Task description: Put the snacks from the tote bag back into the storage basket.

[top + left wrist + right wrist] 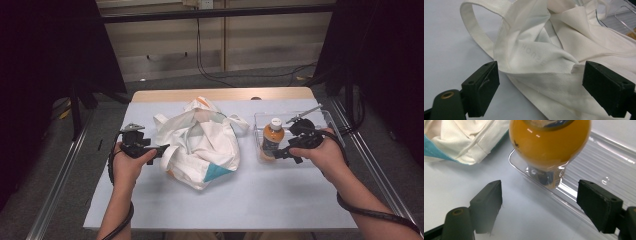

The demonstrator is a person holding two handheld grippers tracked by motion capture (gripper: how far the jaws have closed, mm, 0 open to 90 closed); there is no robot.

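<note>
A crumpled white cloth tote bag with a teal corner patch lies at the table's middle. My left gripper is open at the bag's left edge; in the left gripper view its jaws straddle the bag's hem, and a handle loop lies beyond. A bottle of orange juice with a white cap stands upright in a clear plastic tray on the right. My right gripper is open just in front of the bottle, its jaws apart below the tray's near corner.
A pale blue sheet covers the table, with free room along the near side. Metal rails run along both table sides. Dark curtains and cables stand behind the far edge.
</note>
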